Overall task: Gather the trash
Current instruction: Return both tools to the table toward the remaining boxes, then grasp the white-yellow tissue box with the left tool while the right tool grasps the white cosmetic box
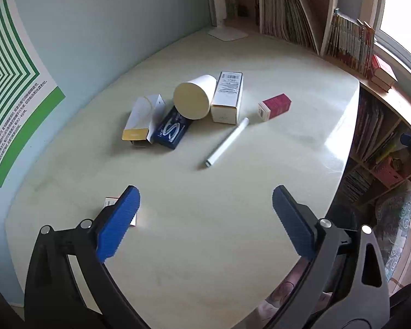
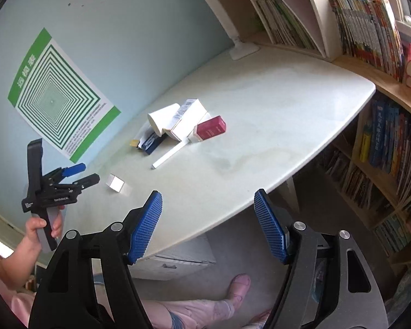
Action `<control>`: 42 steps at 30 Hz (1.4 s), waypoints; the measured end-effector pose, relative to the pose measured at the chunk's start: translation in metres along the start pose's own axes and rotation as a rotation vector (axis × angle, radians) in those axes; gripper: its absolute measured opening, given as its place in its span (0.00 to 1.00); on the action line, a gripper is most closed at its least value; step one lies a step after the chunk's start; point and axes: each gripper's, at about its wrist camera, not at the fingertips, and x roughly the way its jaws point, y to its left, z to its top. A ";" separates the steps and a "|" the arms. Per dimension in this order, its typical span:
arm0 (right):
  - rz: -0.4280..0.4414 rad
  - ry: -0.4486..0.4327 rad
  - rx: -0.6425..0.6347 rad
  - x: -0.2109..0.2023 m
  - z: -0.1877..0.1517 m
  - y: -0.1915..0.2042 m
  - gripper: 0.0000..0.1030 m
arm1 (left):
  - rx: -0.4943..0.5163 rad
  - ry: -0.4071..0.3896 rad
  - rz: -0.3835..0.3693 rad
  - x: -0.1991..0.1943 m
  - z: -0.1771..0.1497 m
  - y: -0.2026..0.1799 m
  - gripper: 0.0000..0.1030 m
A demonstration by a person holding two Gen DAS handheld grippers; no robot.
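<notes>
Plainly we are only starting: the worktop [image 1: 233, 233] carries all the trash, and no bin shows in either view. Largest, the tall white carton [image 1: 227, 98] lies flat against the tipped paper cup [image 1: 194, 98], whose inside we cannot see. Beside them lie the gold-ended box [image 1: 142, 120], its end flap open, the blue pack [image 1: 172, 131], the red box [image 1: 275, 106], the white tube [image 1: 227, 142], and a small box [image 2: 115, 183] nearest us. Left tongs [image 1: 205, 200] and right tongs [image 2: 208, 203] both hover spread, holding nothing.
</notes>
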 end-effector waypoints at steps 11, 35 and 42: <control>-0.023 0.028 -0.032 0.048 0.033 0.038 0.70 | -0.006 0.007 0.018 0.033 0.027 0.064 0.92; -0.079 0.139 0.149 0.193 0.107 0.082 0.70 | 0.034 0.094 -0.050 0.146 0.081 0.141 0.92; -0.128 0.152 0.203 0.221 0.124 0.083 0.70 | 0.057 0.141 -0.083 0.180 0.094 0.143 0.92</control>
